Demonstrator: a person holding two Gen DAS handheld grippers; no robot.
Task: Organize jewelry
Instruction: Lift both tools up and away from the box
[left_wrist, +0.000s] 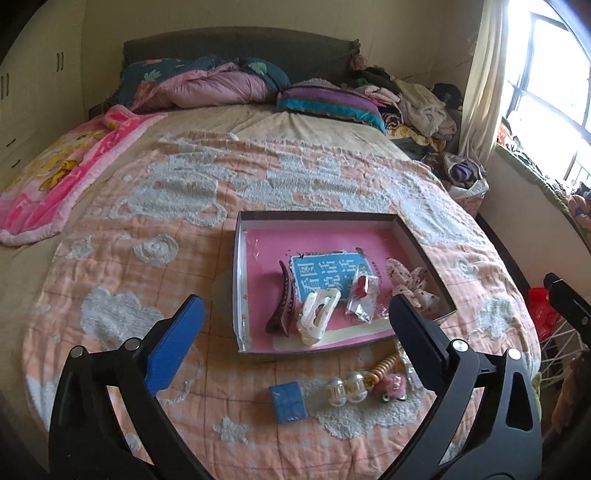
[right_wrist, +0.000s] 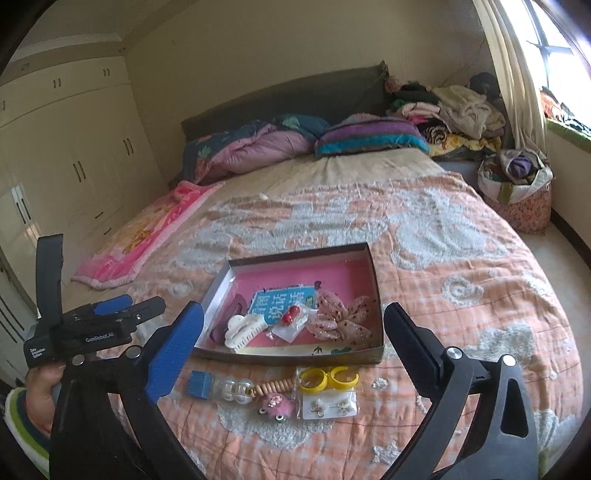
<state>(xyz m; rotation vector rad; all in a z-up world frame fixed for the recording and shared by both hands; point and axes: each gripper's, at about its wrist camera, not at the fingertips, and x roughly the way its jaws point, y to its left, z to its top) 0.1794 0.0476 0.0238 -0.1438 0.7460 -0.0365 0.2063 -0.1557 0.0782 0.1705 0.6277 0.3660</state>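
An open cardboard box (left_wrist: 239, 280) (right_wrist: 373, 284) with a pink floor lies on the bedspread. In it are a dark red hair clip (left_wrist: 282, 299), a white claw clip (left_wrist: 317, 314) (right_wrist: 243, 330), a packet with red beads (left_wrist: 364, 295) (right_wrist: 290, 319) and a floral bow (left_wrist: 410, 284) (right_wrist: 343, 317). On the spread in front lie a small blue box (left_wrist: 288, 402) (right_wrist: 201, 384), clear beads (left_wrist: 347, 387), a pink fuzzy charm (right_wrist: 275, 404), yellow rings (right_wrist: 328, 378) and an earring card (right_wrist: 328, 404). My left gripper (left_wrist: 295, 301) and right gripper (right_wrist: 293, 308) hover above these, both open and empty.
The bed is wide, with a pink blanket (left_wrist: 62, 173) at its left and pillows and folded quilts (left_wrist: 221, 85) at the head. A clothes pile (right_wrist: 454, 107) and a fabric basket (right_wrist: 517, 192) stand at the far right by the window. Wardrobes (right_wrist: 74, 158) line the left wall.
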